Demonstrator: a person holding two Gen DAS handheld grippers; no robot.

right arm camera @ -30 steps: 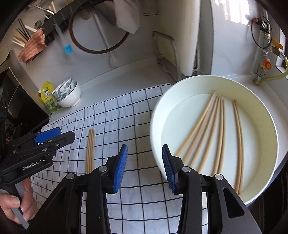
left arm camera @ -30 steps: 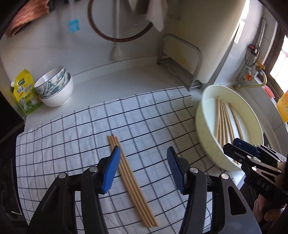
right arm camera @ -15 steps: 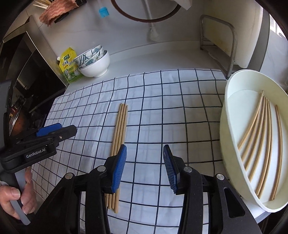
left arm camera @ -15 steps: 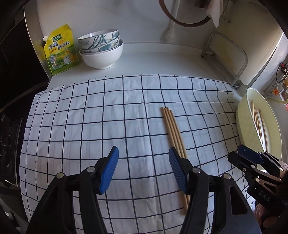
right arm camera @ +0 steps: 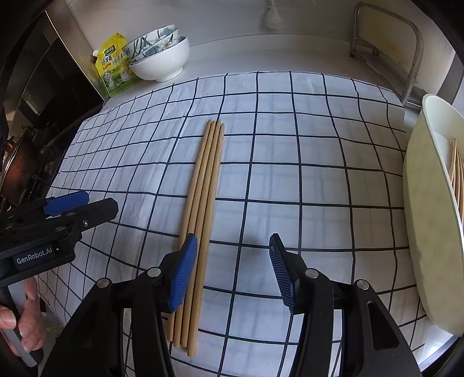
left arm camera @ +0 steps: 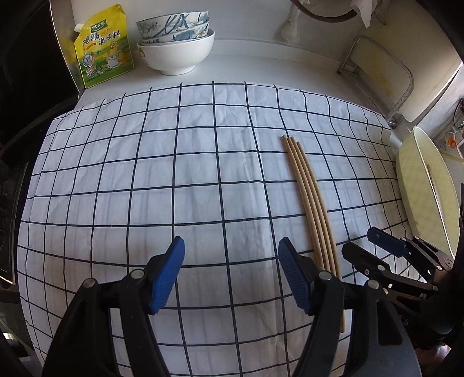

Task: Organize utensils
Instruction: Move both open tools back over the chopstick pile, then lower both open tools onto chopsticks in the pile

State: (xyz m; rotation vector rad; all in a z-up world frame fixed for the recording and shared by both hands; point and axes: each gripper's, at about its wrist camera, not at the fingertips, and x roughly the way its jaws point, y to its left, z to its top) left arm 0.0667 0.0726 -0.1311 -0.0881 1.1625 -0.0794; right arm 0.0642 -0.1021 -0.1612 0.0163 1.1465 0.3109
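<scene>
White cloth [left arm camera: 203, 162] with dark blue grid, tan chopsticks [right arm camera: 207, 179], blue gripper pads [right arm camera: 184, 272], cream basin [right arm camera: 429, 232], yellow-green pouch [left arm camera: 101, 46], blue-flowered bowls [left arm camera: 174, 23]

A white worktop [left arm camera: 261, 66] runs back to a pale wall, most of it covered by a white cloth with a dark grid [left arm camera: 174, 179]. Stacked bowls [left arm camera: 177, 43] and a yellow seasoning pouch [left arm camera: 101, 49] stand at the back left, a metal rack [right arm camera: 406, 52] at the right. Daylight falls across the cloth.
</scene>
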